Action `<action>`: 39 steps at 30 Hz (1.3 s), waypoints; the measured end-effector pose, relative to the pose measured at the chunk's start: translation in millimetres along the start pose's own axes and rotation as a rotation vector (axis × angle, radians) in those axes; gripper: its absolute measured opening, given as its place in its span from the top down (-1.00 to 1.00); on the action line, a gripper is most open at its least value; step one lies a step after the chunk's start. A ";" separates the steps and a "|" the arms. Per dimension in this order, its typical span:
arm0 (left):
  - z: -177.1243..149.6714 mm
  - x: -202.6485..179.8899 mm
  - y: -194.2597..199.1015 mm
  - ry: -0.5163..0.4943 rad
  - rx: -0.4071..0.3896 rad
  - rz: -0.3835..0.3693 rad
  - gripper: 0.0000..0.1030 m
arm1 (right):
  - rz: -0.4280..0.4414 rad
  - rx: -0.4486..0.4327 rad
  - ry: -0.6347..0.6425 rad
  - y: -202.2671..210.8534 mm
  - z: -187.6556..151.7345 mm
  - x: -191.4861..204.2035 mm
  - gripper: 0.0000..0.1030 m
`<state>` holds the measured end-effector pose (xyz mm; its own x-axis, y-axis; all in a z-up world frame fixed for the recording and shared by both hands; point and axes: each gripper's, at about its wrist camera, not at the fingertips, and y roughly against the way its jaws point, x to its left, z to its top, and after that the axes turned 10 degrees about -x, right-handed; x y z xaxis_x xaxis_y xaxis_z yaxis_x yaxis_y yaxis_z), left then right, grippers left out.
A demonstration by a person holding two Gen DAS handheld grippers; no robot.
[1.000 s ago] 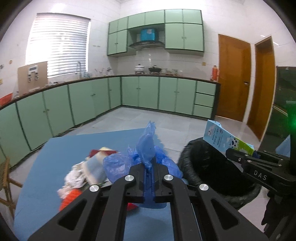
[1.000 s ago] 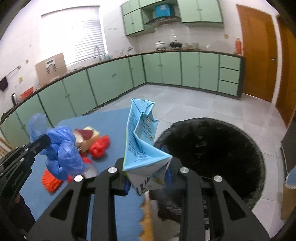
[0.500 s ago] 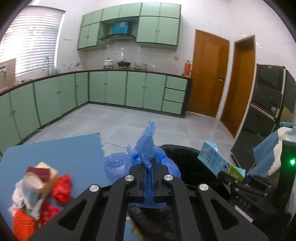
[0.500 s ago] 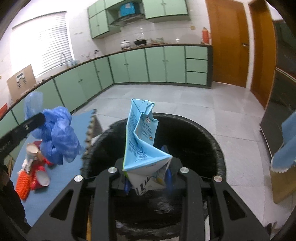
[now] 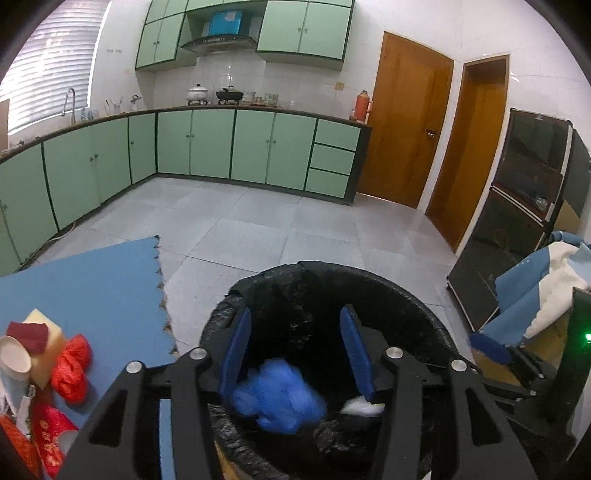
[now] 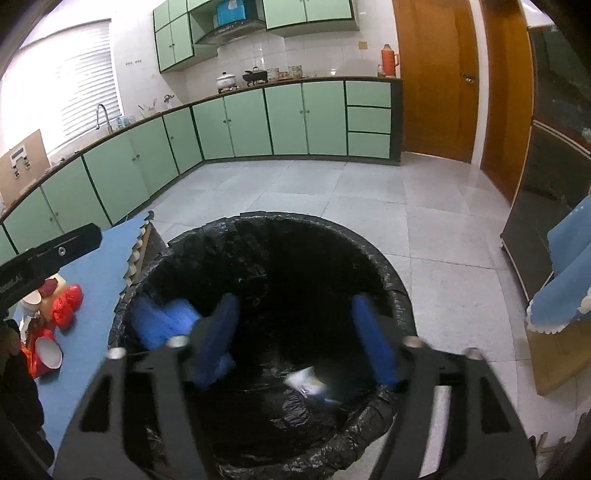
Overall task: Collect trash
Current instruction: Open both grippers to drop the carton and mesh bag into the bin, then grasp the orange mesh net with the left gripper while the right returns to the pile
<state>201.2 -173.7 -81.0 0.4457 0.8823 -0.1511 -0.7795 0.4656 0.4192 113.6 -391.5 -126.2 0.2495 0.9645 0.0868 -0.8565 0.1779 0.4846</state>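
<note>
Both over black-lined bin. Left gripper jaws opening, blue bag loose below. Right gripper jaws opening, nothing between; carton inside bin.

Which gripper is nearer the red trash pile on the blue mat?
Left. The left gripper hangs over the bin's mat side, beside the red trash pile; the right gripper is farther over the bin.

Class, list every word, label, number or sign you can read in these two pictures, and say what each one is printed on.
None can be read in full.
red packet: gold marks, too blurred to read.
left gripper: white lettering on its side in the right wrist view, cut off and too small.
cardboard panel: white label, too small.
blue box: white label, unreadable.
white carton: print blurred.
</note>
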 end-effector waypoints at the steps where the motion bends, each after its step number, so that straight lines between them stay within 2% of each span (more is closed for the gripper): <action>1: 2.2 3.2 3.3 0.002 -0.005 0.004 -0.15 | -0.007 -0.008 0.005 4.7 -1.0 2.2 -0.62; 2: 3.8 8.5 10.1 0.002 -0.018 0.018 -0.20 | -0.008 -0.012 0.008 6.5 1.6 3.9 -0.77; 3: 5.6 11.8 14.5 0.001 -0.027 0.027 -0.27 | -0.005 -0.018 0.011 9.8 2.1 6.4 -0.80; 9: 6.2 48.4 59.9 0.001 -0.070 0.109 -0.45 | 0.034 -0.047 0.041 31.2 7.5 41.9 -0.89; 13: -3.6 81.4 97.8 -0.010 -0.103 0.200 -0.47 | 0.074 -0.080 0.058 43.5 7.3 74.0 -0.90; 19: -27.4 133.6 153.4 -0.033 -0.130 0.357 -0.48 | 0.205 -0.079 0.091 48.3 0.1 138.5 -0.90; 24: -54.6 177.7 187.3 -0.036 -0.112 0.480 -0.48 | 0.269 -0.067 0.130 49.1 -11.4 187.1 -0.90; 28: -76.9 203.8 200.3 -0.004 -0.078 0.531 -0.48 | 0.310 -0.061 0.159 49.2 -26.1 222.3 -0.90; 34: -100.9 229.5 199.6 0.068 -0.021 0.576 -0.48 | 0.345 -0.056 0.188 49.0 -47.1 259.1 -0.90; 39: -118.1 243.3 196.2 0.117 0.022 0.577 -0.48 | 0.354 -0.025 0.215 41.8 -58.6 273.3 -0.90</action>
<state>104.7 140.5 -141.3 -0.1005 0.9949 0.0093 -0.8717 -0.0926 0.4811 119.6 -109.0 -133.2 -0.1604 0.9853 0.0587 -0.8839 -0.1698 0.4358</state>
